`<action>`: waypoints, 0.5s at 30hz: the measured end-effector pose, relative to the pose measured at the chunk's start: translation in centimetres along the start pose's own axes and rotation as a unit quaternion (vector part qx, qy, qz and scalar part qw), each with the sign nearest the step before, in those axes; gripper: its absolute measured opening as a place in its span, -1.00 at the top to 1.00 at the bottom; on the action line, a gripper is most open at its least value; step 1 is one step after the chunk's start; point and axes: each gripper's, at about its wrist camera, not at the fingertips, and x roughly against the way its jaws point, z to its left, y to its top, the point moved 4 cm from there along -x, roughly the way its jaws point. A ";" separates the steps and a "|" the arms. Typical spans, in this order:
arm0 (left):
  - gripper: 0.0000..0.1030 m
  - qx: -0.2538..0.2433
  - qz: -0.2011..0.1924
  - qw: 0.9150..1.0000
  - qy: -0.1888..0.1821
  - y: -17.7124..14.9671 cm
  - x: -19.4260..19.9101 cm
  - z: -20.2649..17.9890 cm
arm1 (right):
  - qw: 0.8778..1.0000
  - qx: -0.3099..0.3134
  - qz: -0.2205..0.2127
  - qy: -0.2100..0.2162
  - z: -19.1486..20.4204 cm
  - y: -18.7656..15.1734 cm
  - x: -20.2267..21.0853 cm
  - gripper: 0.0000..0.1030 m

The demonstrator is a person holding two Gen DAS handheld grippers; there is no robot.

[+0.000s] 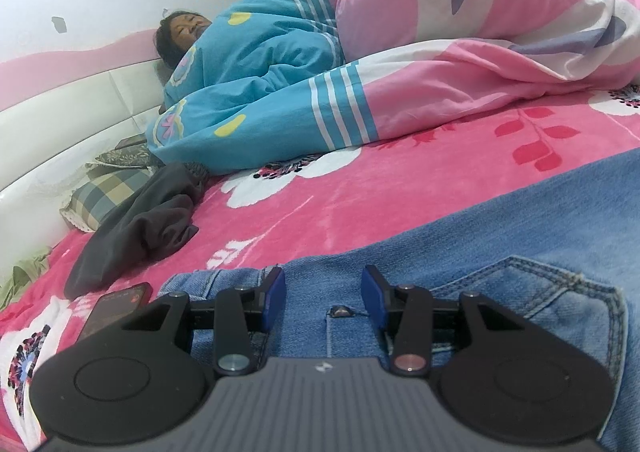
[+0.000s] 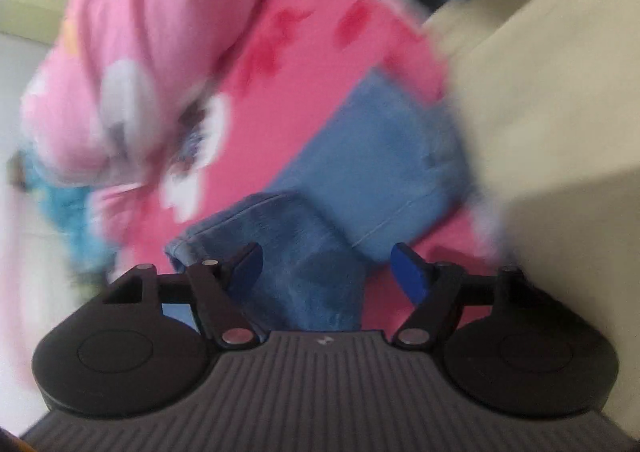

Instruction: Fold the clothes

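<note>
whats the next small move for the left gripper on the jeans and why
Probably lower the left hand-held gripper and close on the jeans: its jaws are open just above the waistband near the button, gripping nothing. The right hand-held gripper is open too.

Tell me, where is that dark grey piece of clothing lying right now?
In the left wrist view, the dark grey garment lies crumpled at the left on the pink floral blanket, between the checked pillow and the phone.
</note>
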 end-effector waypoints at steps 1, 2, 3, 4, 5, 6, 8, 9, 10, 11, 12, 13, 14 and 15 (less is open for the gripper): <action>0.14 0.000 0.000 1.000 0.000 0.0 0.0 0.0 | 1.000 0.016 -0.022 -0.002 0.5 -0.4 0.9 -0.38; 0.14 0.000 0.000 1.000 0.001 0.0 0.0 0.0 | 0.999 0.032 -0.044 -0.004 1.1 -0.9 1.8 -0.38; 0.14 -0.001 0.000 1.000 0.001 0.0 0.0 -0.1 | 0.996 0.051 -0.068 -0.007 1.7 -1.4 2.7 -0.41; 0.14 -0.001 0.000 1.000 0.001 0.0 0.0 -0.1 | 0.991 0.082 -0.102 -0.018 2.4 -2.4 3.6 -0.49; 0.14 -0.002 0.000 1.000 0.002 0.0 0.0 0.0 | 0.984 0.111 -0.134 -0.028 3.1 -3.4 4.4 -0.54; 0.14 -0.003 0.001 1.000 0.002 0.1 0.0 0.0 | 0.978 0.133 -0.156 -0.033 3.5 -4.4 4.8 -0.60; 0.14 -0.003 0.001 1.000 0.002 0.1 0.0 0.0 | 0.963 0.176 -0.198 -0.042 4.3 -6.3 5.6 -0.61; 0.14 -0.003 0.001 1.000 0.002 0.1 0.0 0.0 | 0.959 0.188 -0.208 -0.045 4.4 -7.2 5.7 -0.61; 0.14 -0.003 0.001 1.000 0.003 0.1 0.0 -0.1 | 0.954 0.201 -0.218 -0.047 4.5 -8.0 5.8 -0.61; 0.14 -0.003 0.001 1.000 0.003 0.1 0.0 -0.1 | 0.948 0.216 -0.229 -0.048 4.6 -8.9 5.8 -0.61; 0.14 -0.003 0.001 1.000 0.004 0.1 0.0 -0.1 | 0.939 0.244 -0.238 -0.047 4.8 -10.1 5.8 -0.61; 0.14 -0.004 0.001 1.000 0.004 0.1 0.0 -0.1 | 0.930 0.273 -0.243 -0.047 5.3 -11.1 5.4 -0.61; 0.14 -0.004 0.000 1.000 0.004 0.1 0.0 -0.1 | 0.920 0.301 -0.247 -0.048 5.8 -12.2 5.0 -0.61; 0.14 -0.004 0.000 1.000 0.005 0.1 0.0 -0.1 | 0.909 0.330 -0.251 -0.049 6.3 -13.3 4.6 -0.61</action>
